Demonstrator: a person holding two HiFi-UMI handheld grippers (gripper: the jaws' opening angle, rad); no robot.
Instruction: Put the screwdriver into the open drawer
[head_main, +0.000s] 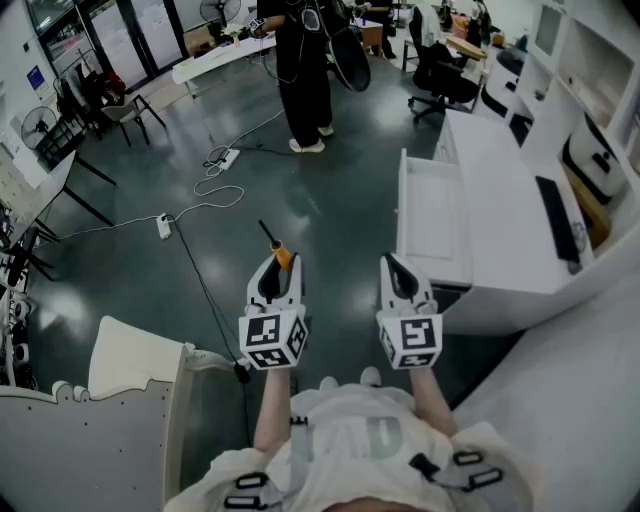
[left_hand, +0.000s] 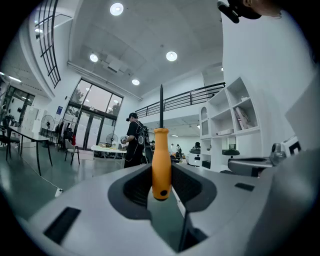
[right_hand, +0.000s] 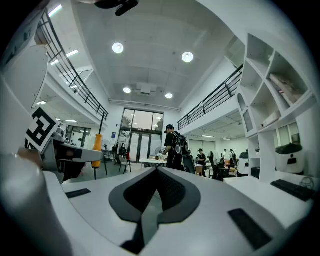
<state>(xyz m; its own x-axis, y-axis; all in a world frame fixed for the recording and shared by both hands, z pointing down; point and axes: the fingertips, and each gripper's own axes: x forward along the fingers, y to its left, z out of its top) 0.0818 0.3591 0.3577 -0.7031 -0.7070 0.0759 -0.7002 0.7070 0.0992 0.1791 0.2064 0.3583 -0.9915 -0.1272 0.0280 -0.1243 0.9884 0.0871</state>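
The screwdriver (head_main: 282, 255) has an orange handle (left_hand: 161, 162) and a thin black shaft that sticks out beyond the jaws. My left gripper (head_main: 280, 264) is shut on the handle, which stands upright between the pads (left_hand: 135, 187) in the left gripper view. My right gripper (head_main: 393, 264) hangs level beside it, shut, with nothing between its jaws (right_hand: 158, 171); the orange handle (right_hand: 97, 150) shows at the left of the right gripper view. The open white drawer (head_main: 432, 215) juts from the white desk (head_main: 500, 200), ahead and to the right of both grippers.
A person in black (head_main: 305, 70) stands on the dark floor farther ahead. Cables and a power strip (head_main: 165, 226) lie at the left. White furniture (head_main: 130, 360) is at the lower left. A keyboard (head_main: 556, 218) lies on the desk, and an office chair (head_main: 440, 75) stands beyond it.
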